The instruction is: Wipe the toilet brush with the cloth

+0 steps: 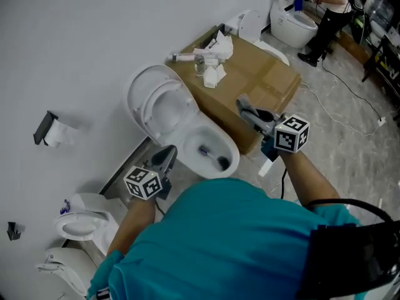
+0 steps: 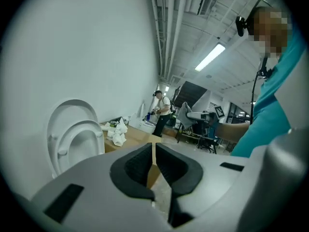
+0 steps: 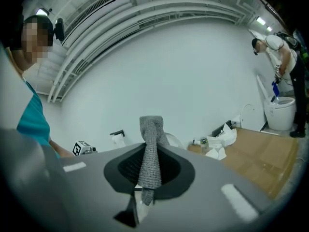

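Observation:
My right gripper [image 1: 244, 105] is shut on a grey knitted cloth [image 3: 150, 129], which stands up between its pads; it hovers over the near edge of the cardboard box [image 1: 262, 74]. My left gripper [image 1: 167, 152] is shut with nothing in it, beside the open white toilet [image 1: 209, 145], level with the bowl's left rim. Dark bits show in the bowl; I cannot tell what they are. A thin white and pink handled item [image 1: 186, 57] lies on the box's far corner; I cannot tell if it is the brush. From the left gripper view, the cloth [image 2: 184, 111] shows at the right.
White crumpled cloths and a small bottle [image 1: 215, 58] lie on the box. A paper holder [image 1: 49, 130] hangs on the wall. More toilets stand at lower left [image 1: 81, 220] and far right [image 1: 294, 24], where another person [image 1: 328, 17] works. Cables [image 1: 350, 92] trail over the floor.

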A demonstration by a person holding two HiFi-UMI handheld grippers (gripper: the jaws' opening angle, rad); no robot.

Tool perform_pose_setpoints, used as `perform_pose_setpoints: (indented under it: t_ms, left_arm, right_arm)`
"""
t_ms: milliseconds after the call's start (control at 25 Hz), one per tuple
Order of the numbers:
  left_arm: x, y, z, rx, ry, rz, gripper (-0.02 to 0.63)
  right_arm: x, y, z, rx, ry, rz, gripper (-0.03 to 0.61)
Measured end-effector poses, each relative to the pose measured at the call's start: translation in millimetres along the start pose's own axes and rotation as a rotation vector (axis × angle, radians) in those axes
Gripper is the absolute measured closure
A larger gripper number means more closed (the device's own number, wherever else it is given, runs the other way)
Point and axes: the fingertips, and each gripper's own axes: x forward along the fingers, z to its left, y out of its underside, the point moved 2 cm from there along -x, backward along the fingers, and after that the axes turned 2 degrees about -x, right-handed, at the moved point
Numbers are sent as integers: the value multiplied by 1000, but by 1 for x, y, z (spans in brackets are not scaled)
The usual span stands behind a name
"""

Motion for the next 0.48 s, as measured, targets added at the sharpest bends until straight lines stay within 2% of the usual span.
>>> perform_pose_setpoints:
  t_ms: [280, 480]
  left_arm:
    - [62, 1, 15, 48, -18, 119, 604]
    - [103, 19, 48, 86, 33, 224, 588]
  right_arm:
    - [12, 6, -63, 39, 10, 2, 560]
    - [30, 26, -89, 60, 67, 30, 560]
